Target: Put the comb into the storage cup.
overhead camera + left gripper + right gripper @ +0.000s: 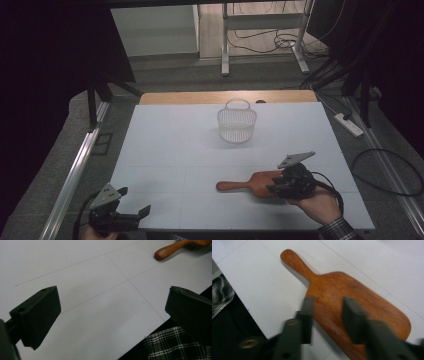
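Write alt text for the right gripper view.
The right gripper hovers with its jaws part open over the broad back of a wooden paddle hairbrush, which lies on a white table with its handle pointing away. The picture is slightly blurred.

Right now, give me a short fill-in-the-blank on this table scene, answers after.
1. The right gripper hovers over the wide end of the wooden ____.
2. The white basket stands at the ____ side of the table from the person.
3. The left gripper has its jaws ____ with nothing between them.

Answers: hairbrush; far; open
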The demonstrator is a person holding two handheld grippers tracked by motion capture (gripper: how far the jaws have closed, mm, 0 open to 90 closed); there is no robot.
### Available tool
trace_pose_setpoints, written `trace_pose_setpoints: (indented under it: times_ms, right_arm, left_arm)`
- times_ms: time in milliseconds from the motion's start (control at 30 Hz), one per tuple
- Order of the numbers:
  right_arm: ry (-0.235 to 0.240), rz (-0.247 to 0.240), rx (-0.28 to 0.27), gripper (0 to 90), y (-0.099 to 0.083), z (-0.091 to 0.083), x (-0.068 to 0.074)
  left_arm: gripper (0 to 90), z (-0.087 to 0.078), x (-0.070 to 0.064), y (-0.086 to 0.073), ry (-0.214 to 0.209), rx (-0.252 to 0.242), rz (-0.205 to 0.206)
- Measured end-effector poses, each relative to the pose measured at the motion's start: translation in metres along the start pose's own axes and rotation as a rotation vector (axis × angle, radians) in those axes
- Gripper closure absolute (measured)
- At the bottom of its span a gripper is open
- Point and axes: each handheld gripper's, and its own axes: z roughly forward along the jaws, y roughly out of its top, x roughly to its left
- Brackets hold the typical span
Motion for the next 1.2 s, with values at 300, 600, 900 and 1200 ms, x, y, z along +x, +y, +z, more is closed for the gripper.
trace_pose_setpoints:
  times_ms: [300,600,900,1200]
  right_arm:
    - [0.027,-0.008,0.031,89.9,-0.004,0.000,-0.005]
    - [0.034,-0.022,0.072,89.9,-0.017,0.009,-0.004]
    - [0.053,-0.041,0.134,89.9,-0.029,0.020,0.004]
    - [0.038,-0.034,0.184,89.9,-0.034,0.024,-0.003]
  left_arm:
    - [1.5,0.000,0.000,0.000,0.003,0.002,0.001]
    - [1.7,0.001,-0.001,0.001,0.006,0.004,0.002]
    - [2.1,0.001,-0.001,0.001,0.010,0.007,0.002]
    - [2.4,0.001,-0.001,0.001,0.016,0.011,0.002]
